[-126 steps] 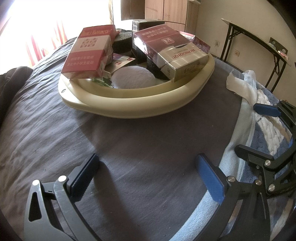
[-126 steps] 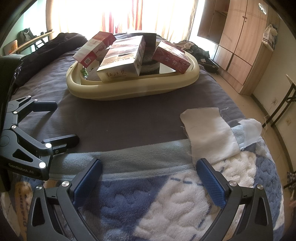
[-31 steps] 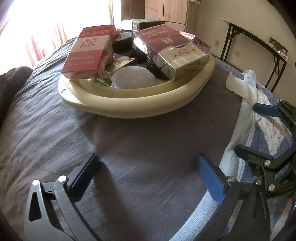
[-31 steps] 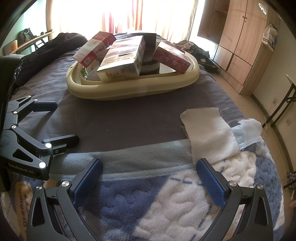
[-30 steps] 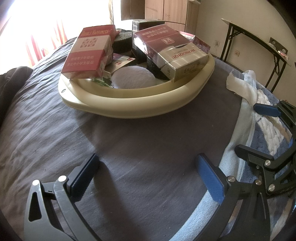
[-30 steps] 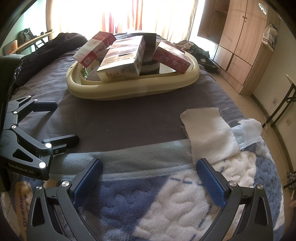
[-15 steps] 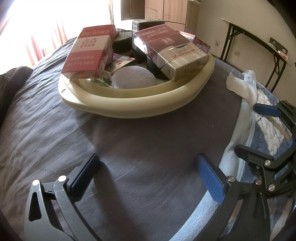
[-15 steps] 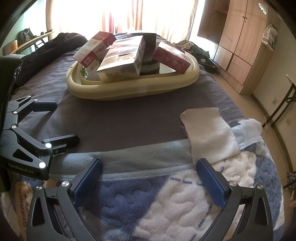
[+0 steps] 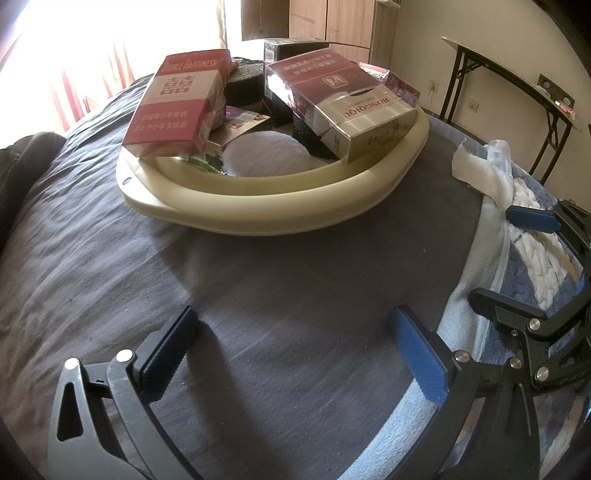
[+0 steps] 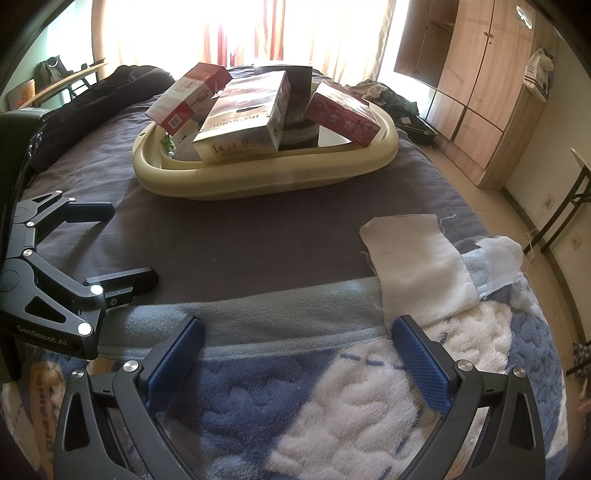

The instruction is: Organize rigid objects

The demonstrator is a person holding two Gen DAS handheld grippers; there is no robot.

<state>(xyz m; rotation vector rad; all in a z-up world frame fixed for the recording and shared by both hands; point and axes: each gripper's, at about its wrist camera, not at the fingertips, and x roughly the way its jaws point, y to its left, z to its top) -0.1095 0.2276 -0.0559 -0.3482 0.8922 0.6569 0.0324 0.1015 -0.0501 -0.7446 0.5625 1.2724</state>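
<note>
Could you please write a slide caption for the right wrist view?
Open right hand-held gripper over a blue-and-white blanket, facing a cream basin piled with cigarette cartons; white cloth nearby.

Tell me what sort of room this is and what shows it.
Most likely a bedroom in a home. The cream plastic basin of cartons sits on a bed with a dark grey sheet and a blue-and-white fleece blanket, beside a tall wooden wardrobe and a curtained window.

Boxes in cream tray, white cloth
</note>
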